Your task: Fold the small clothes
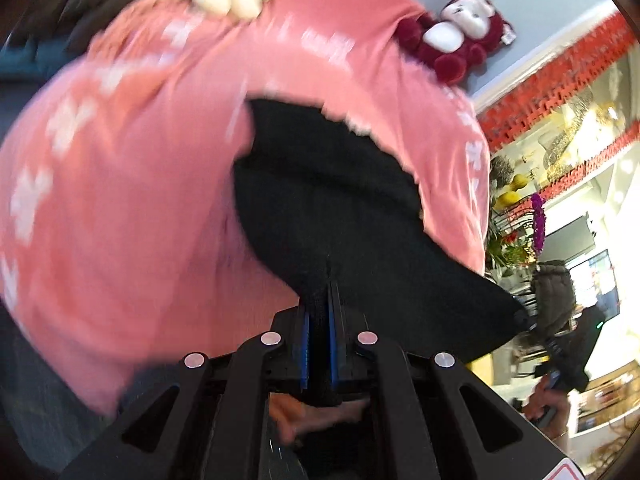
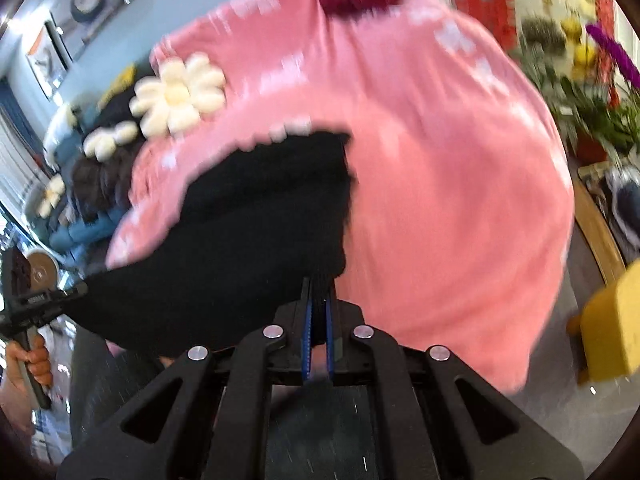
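Observation:
A small black knit garment (image 1: 332,200) hangs stretched between both grippers above a pink bed cover with white flowers (image 1: 132,160). My left gripper (image 1: 320,296) is shut on one end of the garment. My right gripper (image 2: 319,292) is shut on the other end of the black garment (image 2: 256,220), over the pink cover (image 2: 440,180). The left gripper and the hand that holds it show at the left edge of the right wrist view (image 2: 28,312). The right gripper shows at the right of the left wrist view (image 1: 560,344). Both views are blurred.
A cream flower-shaped cushion (image 2: 176,96) and dark clothes (image 2: 100,176) lie at the cover's far left. A maroon plush toy (image 1: 456,36) sits at its far edge. Plants (image 2: 592,92) and a yellow stool (image 2: 616,328) stand on the right.

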Tool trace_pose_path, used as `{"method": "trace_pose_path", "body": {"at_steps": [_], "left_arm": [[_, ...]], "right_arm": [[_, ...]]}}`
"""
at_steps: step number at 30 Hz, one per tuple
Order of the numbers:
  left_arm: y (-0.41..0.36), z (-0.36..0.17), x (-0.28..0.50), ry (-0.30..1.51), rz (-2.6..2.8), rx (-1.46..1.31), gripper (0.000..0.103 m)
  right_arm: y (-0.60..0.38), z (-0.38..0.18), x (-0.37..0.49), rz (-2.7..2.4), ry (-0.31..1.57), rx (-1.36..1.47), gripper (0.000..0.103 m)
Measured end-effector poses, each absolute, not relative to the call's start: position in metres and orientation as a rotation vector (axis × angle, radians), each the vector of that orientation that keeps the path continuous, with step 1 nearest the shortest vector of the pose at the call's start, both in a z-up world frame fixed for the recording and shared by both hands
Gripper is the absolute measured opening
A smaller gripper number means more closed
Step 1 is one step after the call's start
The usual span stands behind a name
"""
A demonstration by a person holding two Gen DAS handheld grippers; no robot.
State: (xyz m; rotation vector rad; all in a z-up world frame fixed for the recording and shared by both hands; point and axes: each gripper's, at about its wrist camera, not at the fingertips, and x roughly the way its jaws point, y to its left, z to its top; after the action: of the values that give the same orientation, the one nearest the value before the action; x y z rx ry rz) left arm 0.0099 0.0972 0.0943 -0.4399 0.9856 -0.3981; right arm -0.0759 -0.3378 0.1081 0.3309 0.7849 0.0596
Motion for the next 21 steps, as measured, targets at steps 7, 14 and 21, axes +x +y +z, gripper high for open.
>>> {"method": "trace_pose_path", "body": {"at_steps": [7, 14, 21], "left_arm": [[0.08, 0.128, 0.133, 0.878, -0.329, -0.296, 0.005], [0.055, 0.061, 0.277, 1.019, -0.194, -0.258, 0.006], [0.069, -0.027, 0.352, 1.17, -0.011, -0.278, 0.028]], "right_arm": [[-0.347, 0.125, 0.073, 0.064, 0.711, 0.372, 0.004], [-0.353, 0.048, 0.23, -0.017, 0.872, 0.421, 0.005], [-0.353, -0.009, 0.271, -0.13, 0.941, 0.337, 0.011]]}}
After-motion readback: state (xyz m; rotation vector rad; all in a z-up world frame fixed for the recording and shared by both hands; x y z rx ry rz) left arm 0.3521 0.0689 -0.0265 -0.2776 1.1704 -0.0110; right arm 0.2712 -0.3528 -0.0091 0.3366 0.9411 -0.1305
